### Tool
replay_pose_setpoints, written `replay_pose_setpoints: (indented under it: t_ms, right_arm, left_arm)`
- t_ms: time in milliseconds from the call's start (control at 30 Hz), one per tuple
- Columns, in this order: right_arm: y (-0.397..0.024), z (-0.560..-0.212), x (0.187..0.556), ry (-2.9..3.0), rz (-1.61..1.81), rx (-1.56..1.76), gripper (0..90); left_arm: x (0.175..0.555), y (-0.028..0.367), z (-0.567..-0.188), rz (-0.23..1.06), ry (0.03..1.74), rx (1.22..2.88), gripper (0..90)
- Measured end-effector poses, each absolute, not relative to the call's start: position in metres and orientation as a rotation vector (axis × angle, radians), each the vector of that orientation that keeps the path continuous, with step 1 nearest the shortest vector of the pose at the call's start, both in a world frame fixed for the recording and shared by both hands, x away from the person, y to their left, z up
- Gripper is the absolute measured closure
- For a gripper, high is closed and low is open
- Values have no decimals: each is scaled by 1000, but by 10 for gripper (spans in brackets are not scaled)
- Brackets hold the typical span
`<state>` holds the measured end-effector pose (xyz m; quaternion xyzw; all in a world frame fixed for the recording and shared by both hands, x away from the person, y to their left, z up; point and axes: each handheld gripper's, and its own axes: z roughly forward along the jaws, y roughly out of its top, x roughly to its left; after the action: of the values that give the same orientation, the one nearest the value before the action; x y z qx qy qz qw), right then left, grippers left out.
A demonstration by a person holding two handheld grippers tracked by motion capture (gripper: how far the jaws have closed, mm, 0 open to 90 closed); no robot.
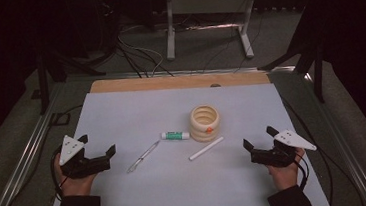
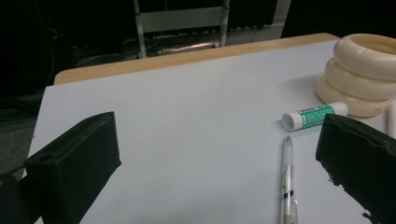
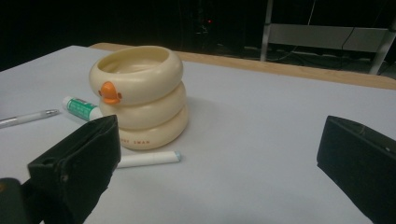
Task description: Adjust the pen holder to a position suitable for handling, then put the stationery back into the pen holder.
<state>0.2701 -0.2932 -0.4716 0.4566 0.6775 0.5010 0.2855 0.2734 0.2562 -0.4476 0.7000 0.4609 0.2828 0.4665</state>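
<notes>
Four loose items lie on the sheet in front of you: one cream plastic holder shaped as three stacked rings with a small orange duck bill on its side, one white glue stick with a green label, one clear-barrelled pen, and one plain white stick, chalk or crayon, can't tell which.

Holder stands upright, centre of the sheet, slightly right. Glue stick lies on its side just left of the holder's base, close to touching. White stick lies near side of the holder, angled, just apart from its base. Pen lies left of that, nearer your left hand, tip pointing toward the glue stick.

Two grippers, one in each of your hands. Your left gripper rests at the near left of the sheet, jaws spread wide, nothing between them; the pen is the closest item, off to its right. Your right gripper rests at the near right, jaws equally wide, gripping nothing; the white stick and holder sit to its left.

Surface: one pale grey-white sheet over a wooden board, the wood showing as a strip along the far edge. Metal rails run down both sides.

Room: dark. Grey carpet, cables trailing, one white metal table frame at the far side.
</notes>
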Motion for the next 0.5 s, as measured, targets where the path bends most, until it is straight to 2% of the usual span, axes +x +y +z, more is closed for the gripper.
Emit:
replay_pose_setpoints:
  t_ms: [500]
  right_arm:
    - [-294,-471,271,1795,1326,1223,0]
  left_arm:
    - [299,237,-435,667,1083,1820,1]
